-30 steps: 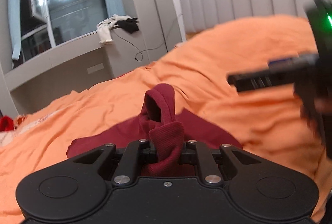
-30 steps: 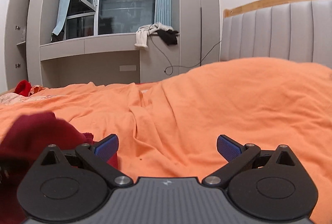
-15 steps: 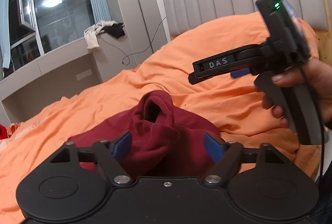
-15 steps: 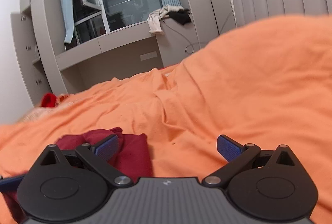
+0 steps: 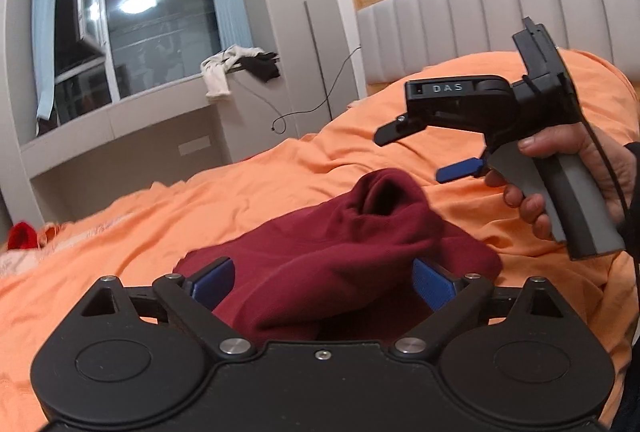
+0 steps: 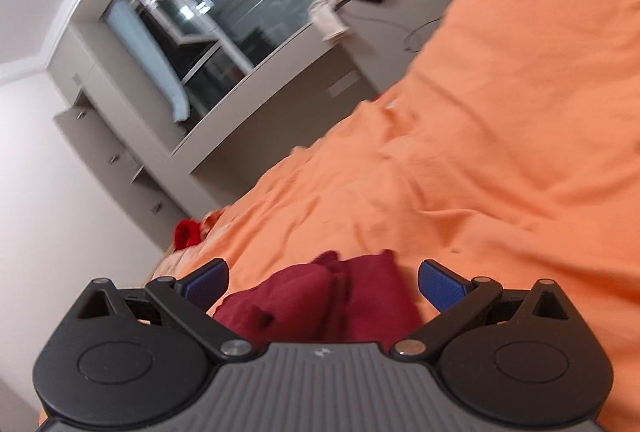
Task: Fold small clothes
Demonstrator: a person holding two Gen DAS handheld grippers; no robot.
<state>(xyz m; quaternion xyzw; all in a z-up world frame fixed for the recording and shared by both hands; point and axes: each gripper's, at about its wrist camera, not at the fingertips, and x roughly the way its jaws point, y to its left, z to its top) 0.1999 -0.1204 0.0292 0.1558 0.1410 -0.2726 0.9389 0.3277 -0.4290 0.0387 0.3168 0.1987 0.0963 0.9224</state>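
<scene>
Far to my left a small red cloth (image 5: 22, 236) lay on the orange bedspread (image 5: 248, 192) near the bed's edge, below the window (image 5: 132, 32) with a ceiling light mirrored in the glass. White and black clothes (image 5: 236, 66) hung over the ledge beside the window. In front of me the dark red garment (image 5: 340, 252) lay bunched on the bedspread, one open end humped up and gaping. My left gripper (image 5: 322, 286) had its jaws spread wide; they had just been opening, and the garment lay loose between the blue pads (image 5: 430, 282), lapping against them rather than pinched. Further right, my right hand (image 5: 560, 172) held the right gripper (image 5: 424, 152) above the bedspread, just past the garment's raised end and not touching it, its jaws standing apart with nothing between them. From that gripper's own tilted and blurred view, its pads (image 6: 442, 284) also stood wide apart, with a folded edge of the dark red garment (image 6: 328, 296) lying on the bedspread below the gap. Behind my right hand rose the padded grey headboard (image 5: 500, 4) with its wooden trim.
</scene>
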